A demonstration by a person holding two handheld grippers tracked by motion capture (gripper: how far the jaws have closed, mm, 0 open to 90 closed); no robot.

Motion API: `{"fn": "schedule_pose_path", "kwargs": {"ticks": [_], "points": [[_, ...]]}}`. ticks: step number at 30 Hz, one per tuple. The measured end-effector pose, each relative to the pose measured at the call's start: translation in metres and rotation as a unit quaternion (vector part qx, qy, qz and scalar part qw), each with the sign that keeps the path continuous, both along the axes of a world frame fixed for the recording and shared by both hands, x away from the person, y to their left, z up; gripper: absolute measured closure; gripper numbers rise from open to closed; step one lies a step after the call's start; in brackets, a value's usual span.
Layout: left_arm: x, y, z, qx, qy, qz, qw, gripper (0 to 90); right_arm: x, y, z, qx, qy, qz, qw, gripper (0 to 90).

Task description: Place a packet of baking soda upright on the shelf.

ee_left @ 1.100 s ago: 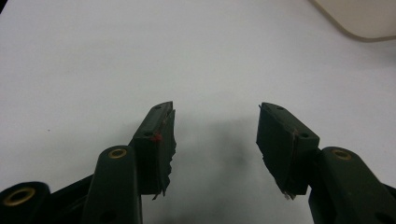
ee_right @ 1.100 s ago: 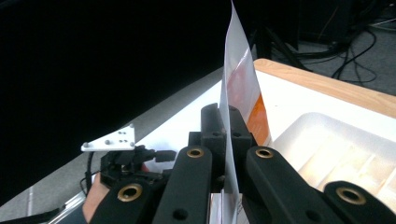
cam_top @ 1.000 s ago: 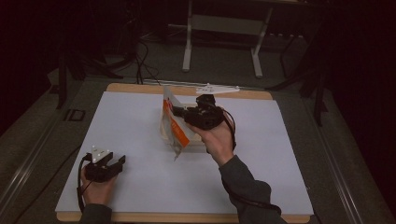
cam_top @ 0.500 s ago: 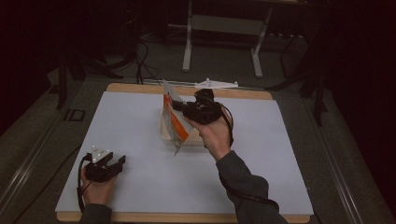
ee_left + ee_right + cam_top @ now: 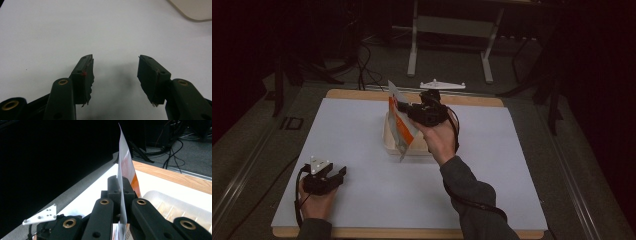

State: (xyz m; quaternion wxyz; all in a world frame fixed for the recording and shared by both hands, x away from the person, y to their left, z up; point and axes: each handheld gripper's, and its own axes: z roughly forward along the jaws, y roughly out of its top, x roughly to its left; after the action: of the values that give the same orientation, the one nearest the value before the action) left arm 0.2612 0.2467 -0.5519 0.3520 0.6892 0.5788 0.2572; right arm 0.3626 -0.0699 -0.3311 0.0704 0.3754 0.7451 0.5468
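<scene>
High view: right gripper (image 5: pixel 404 108) held above the tray (image 5: pixel 388 142) at table (image 5: pixel 362 130) centre-back, jaws clamped on a white/orange packet (image 5: pixel 399 125) hanging w/ lower end over the tray, prob. not touching it but too dim to be sure; left gripper (image 5: pixel 337 175) low at near-left corner, well apart. Left gripper view: 2 jaws spread wide over bare white top, nothing btwn them, tray corner (image 5: pixel 192 10) top right. Right gripper view: 2 jaws pinched tight on the packet (image 5: pixel 125 167), its edge standing straight up btwn pads, tray (image 5: pixel 175 205) below right.
</scene>
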Motion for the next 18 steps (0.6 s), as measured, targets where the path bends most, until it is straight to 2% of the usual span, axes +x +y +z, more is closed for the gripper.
{"fn": "schedule_pose_path", "kwargs": {"ticks": [10,18], "points": [[0.000,0.000,0.000,0.000,0.000,0.000,1.0000,46.5,0.009,0.002,-0.002,0.016,0.006,-0.014,0.9998,90.0],[0.000,0.000,0.000,0.000,0.000,0.000,1.0000,46.6,0.014,0.008,-0.002,0.019,0.007,-0.030,0.9994,90.0]]}}
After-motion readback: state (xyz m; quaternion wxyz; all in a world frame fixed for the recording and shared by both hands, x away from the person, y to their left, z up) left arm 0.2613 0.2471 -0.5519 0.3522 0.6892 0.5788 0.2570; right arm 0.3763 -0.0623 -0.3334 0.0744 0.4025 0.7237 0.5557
